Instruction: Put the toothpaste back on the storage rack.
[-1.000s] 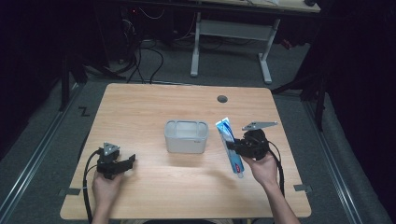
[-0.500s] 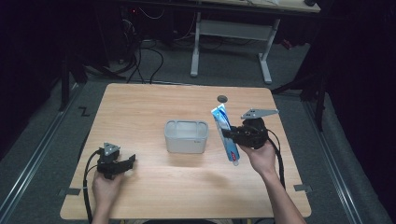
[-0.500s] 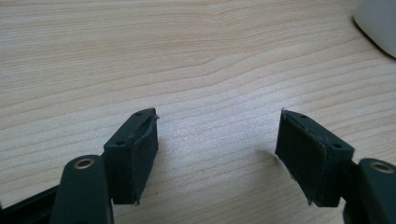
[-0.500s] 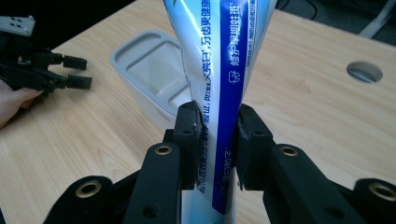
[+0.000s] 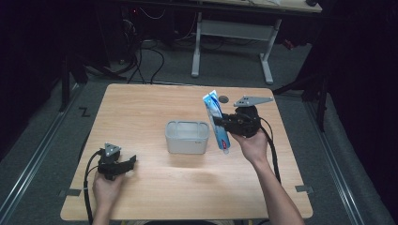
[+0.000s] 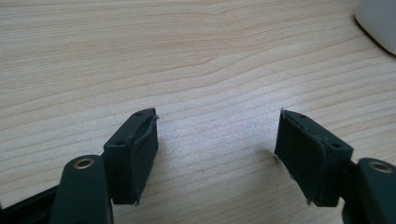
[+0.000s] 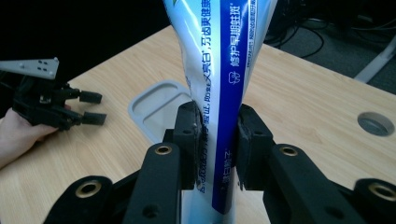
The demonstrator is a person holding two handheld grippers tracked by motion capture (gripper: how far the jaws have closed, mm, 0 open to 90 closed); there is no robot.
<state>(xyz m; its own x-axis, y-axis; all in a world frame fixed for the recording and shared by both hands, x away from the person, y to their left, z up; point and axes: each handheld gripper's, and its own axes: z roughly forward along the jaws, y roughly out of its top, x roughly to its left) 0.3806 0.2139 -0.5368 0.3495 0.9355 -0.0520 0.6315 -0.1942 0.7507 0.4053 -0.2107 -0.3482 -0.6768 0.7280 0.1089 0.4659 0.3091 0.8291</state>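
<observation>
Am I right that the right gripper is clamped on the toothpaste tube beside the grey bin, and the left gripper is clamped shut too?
Not quite. The right gripper is clamped on the toothpaste tube beside the grey bin, but the left gripper is open: the left gripper view shows its jaws apart over bare table.

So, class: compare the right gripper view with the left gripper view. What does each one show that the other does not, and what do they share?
Right gripper view alone: the right gripper shut on a blue and white toothpaste tube, the round cable hole in the table, and farther off the person's hand with the left gripper.

Left gripper view alone: the left gripper's own open jaws, with bare wood between them.

Both: the light wooden table and some of the grey container.
</observation>
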